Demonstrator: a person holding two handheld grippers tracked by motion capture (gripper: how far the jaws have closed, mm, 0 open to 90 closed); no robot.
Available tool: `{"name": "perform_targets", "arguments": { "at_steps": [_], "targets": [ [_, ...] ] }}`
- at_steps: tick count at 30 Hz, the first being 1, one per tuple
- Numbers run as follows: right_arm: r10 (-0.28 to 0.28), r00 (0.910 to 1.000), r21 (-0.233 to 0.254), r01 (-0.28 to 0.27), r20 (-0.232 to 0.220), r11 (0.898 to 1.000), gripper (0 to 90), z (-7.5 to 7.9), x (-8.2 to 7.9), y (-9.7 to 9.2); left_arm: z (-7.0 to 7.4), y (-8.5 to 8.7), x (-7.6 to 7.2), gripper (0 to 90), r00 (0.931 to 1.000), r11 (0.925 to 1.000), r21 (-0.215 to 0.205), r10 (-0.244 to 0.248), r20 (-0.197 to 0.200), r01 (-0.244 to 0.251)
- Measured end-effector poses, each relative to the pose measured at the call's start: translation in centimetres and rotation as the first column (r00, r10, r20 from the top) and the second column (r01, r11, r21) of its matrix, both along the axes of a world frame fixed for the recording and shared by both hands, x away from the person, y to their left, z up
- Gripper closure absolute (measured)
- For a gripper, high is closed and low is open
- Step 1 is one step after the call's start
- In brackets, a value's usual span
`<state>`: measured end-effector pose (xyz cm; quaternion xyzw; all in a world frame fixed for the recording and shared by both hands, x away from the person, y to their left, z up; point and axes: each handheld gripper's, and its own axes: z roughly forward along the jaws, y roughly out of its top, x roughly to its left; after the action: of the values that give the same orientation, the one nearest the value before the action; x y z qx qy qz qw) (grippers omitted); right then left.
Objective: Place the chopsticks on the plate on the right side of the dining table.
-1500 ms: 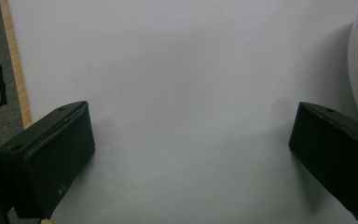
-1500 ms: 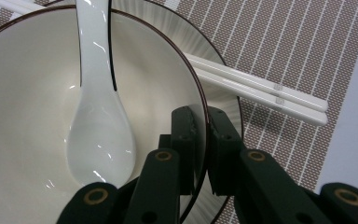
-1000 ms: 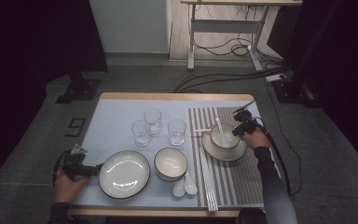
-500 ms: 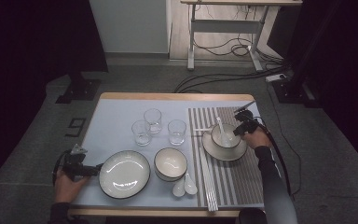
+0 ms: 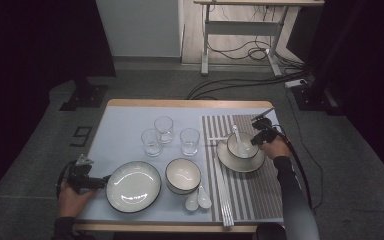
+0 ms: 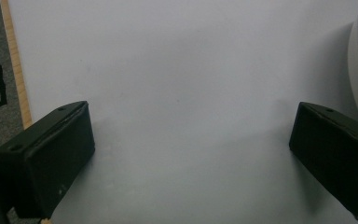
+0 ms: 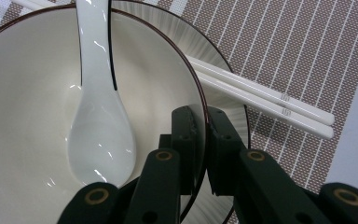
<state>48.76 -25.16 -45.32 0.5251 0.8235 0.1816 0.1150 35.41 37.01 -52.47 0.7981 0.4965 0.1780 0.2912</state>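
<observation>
Gripping: we are clamping the right gripper [image 7: 204, 140] on the near rim of the bowl [image 7: 23, 116], one jaw inside the wall and one outside, pressed together with only the rim between them.
Bowl's place: we are seeing the bowl sitting on a ribbed saucer plate [image 5: 240, 161] on the striped placemat [image 5: 260, 190], at the right half of the table [image 5: 125, 117].
Inside the bowl: we are looking at a white spoon [image 7: 100, 121] lying in it, scoop down by the jaws and handle leaning out over the far rim.
Beside it: we are noting two white chopsticks [image 7: 261, 98] resting partly on the saucer plate's edge and running out over the placemat.
Left side: we are holding the left gripper [image 5: 97, 183] with its jaws spread wide and nothing between them, low over the pale tabletop, just beside the large plate [image 5: 133, 186].
Rest of the table: we are seeing three glasses [image 5: 164, 128] near the middle, a second bowl [image 5: 183, 175] and two spoons [image 5: 198, 200] near the front.
</observation>
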Motion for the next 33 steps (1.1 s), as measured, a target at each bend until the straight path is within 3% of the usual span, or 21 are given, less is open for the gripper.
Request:
{"name": "perform_targets", "arguments": {
  "at_steps": [9, 13, 21, 27, 33],
  "targets": [
    [0.002, 1.0, -0.004, -0.002, -0.005, 1.0, 82.0, 0.0, 0.0, -0.1, 0.0, 0.0, 0.0, 0.0, 1.0, 1.0, 0.0, 0.0, 0.0, 0.0],
    [0.007, 0.9999, -0.022, -0.007, -0.01, 1.0, 72.1, -0.1, -0.1, -0.1, 0.0, 0.0, 0.0, 0.0, 1.0, 1.0, 0.0, 0.0, 0.0, 0.0],
    [0.011, 0.9998, -0.007, -0.011, 0.018, 1.0, 46.9, 0.4, -0.7, -0.1, 0.0, 0.0, 0.0, 0.0, 1.0, 1.0, 0.0, 0.0, 0.0, 0.0],
    [0.031, 0.9989, 0.0, -0.031, 0.036, 1.0, 35.9, 1.0, -1.4, -0.4, 0.0, 0.0, 0.0, 0.0, 1.0, 1.0, 0.0, 0.0, 0.0, 0.0],
    [0.077, 0.9961, 0.01, -0.078, 0.043, 0.997, 32.4, 1.7, -2.6, -0.6, 0.0, 0.0, 0.0, 0.0, 1.0, 1.0, 0.001, 0.0, 0.001, 0.0]
  ]
}}
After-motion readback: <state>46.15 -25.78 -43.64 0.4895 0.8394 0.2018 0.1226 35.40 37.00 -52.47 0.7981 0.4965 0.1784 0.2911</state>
